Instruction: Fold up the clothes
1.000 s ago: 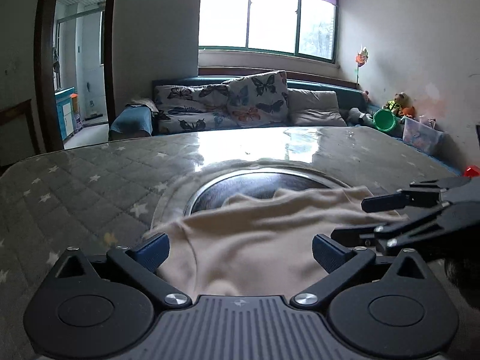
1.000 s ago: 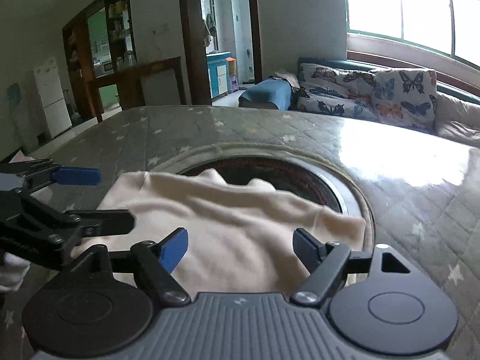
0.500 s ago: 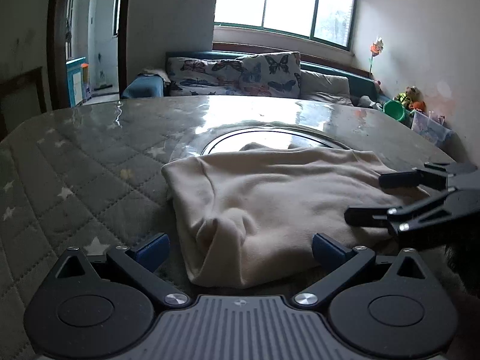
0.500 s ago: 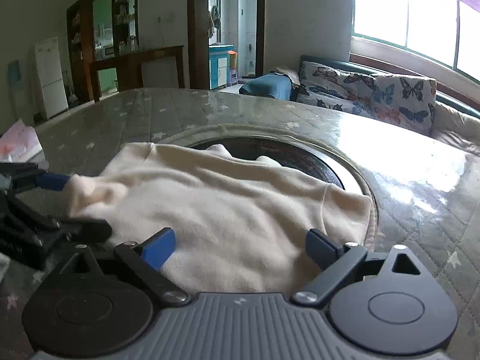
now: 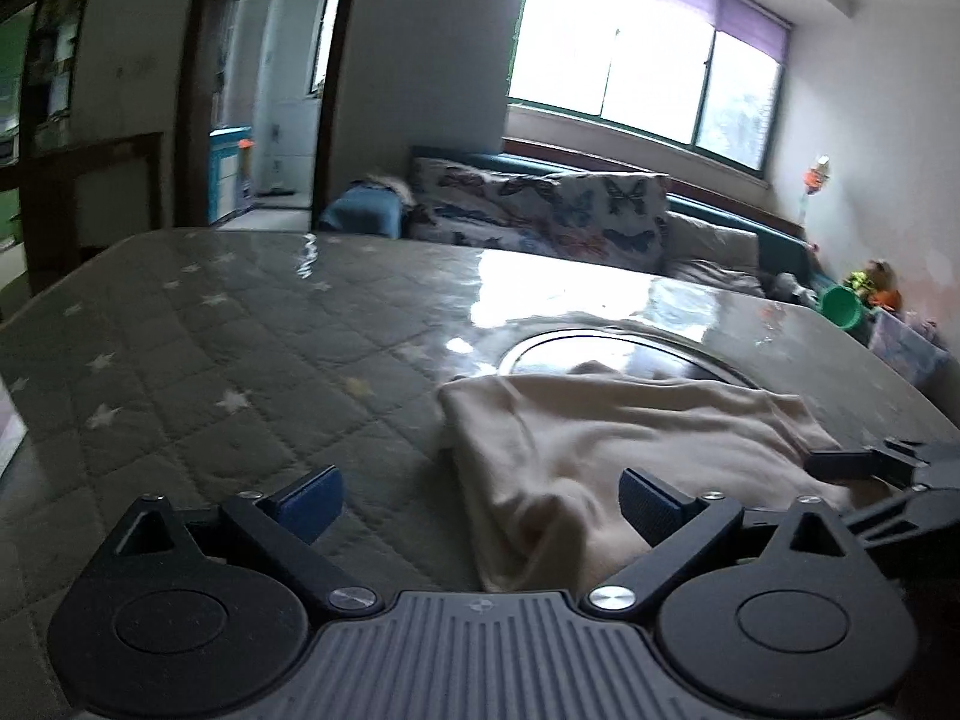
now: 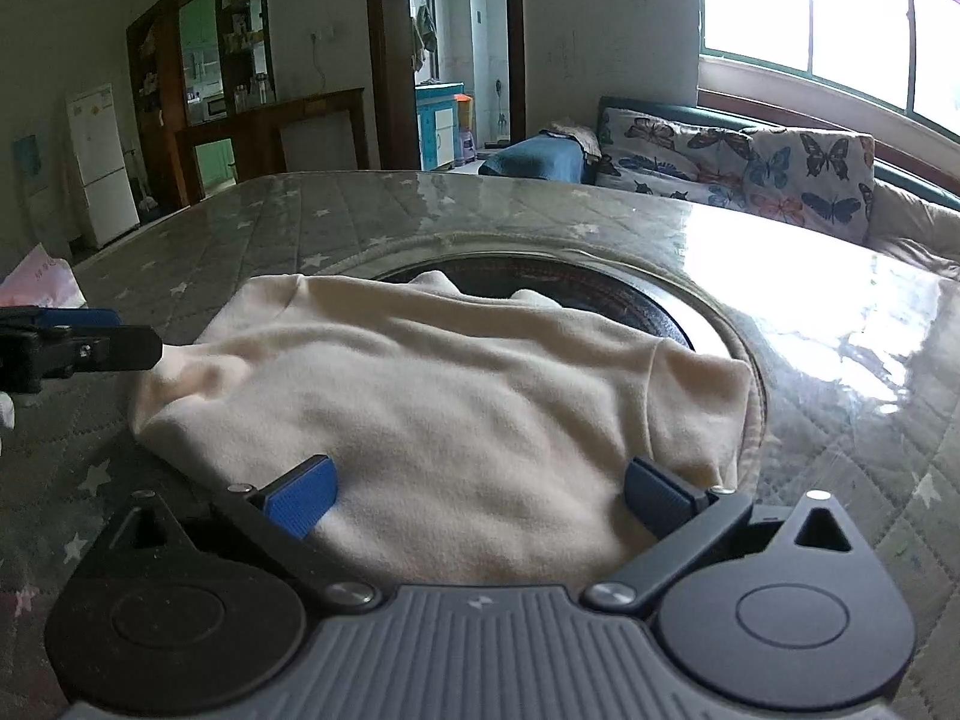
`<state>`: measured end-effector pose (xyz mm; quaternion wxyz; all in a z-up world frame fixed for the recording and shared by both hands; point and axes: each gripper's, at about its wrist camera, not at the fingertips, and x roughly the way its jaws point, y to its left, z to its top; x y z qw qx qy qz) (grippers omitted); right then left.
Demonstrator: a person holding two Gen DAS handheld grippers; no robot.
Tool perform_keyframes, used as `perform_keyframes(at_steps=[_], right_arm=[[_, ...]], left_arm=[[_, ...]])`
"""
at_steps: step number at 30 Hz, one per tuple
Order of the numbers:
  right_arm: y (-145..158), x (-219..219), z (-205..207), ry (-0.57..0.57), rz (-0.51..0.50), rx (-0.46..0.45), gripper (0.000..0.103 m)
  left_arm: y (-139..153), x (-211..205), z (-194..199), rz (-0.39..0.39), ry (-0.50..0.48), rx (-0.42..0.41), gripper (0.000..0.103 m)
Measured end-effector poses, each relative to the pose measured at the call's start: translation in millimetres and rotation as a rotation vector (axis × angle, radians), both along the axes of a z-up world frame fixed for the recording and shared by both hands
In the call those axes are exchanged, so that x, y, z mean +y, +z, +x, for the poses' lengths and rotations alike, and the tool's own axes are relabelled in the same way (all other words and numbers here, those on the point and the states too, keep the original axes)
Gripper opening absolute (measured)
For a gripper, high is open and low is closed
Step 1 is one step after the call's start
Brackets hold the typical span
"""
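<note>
Cream garment (image 6: 456, 396) lies folded, still lumpy. Right gripper (image 6: 477, 492) just opened, empty, cloth between jaws; left gripper (image 5: 480, 501) closing slightly, gripping nothing, cloth edge between jaws. Tidying left.

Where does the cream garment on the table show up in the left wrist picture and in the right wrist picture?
Left wrist: the cream garment lies right of centre, low in the frame.
Right wrist: it fills the middle.
Shared landmark: the round dark inset in the table, just behind the garment in both.

Cream garment (image 6: 456, 396): folded, rumpled, lying flat on the quilted counter (image 6: 336, 222), far edge overlapping its round inset.
</note>
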<state>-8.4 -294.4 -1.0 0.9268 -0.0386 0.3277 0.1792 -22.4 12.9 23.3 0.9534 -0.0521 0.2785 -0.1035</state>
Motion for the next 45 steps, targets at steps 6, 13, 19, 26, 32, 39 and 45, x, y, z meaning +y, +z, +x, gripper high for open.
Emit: perform_keyframes(at_steps=[6,13,19,26,32,39,45], right_arm=[[0.5,-0.8,-0.6,0.000,0.000,0.002,0.103],[0.0,-1.2,0.4,0.000,0.002,0.006,0.103],[0.6,-1.6,1.2,0.001,0.004,0.009,0.103],[12.0,-9.0,-4.7,-0.011,0.055,-0.005,0.098],[33.7,-35.4,-9.5,-0.086,0.106,-0.057,0.091],[24.0,-68.9,13.6,-0.217,0.144,0.029,0.076],[10.0,-76.9,25.9,-0.240,0.152,0.075,0.072]], left_arm=[[-9.5,10.8,1.6,0.037,0.035,0.056,0.085],[-9.1,7.7,-4.6,0.058,0.020,0.066,0.086],[2.1,1.1,-0.1,-0.022,-0.006,0.095,0.086],[8.8,-10.8,10.4,-0.018,0.002,0.090,0.085],[8.1,-21.7,25.1,0.004,-0.022,0.073,0.086],[-1.8,-32.1,49.3,0.015,-0.021,0.135,0.077],[-8.5,-35.6,56.0,0.021,-0.031,0.152,0.075]])
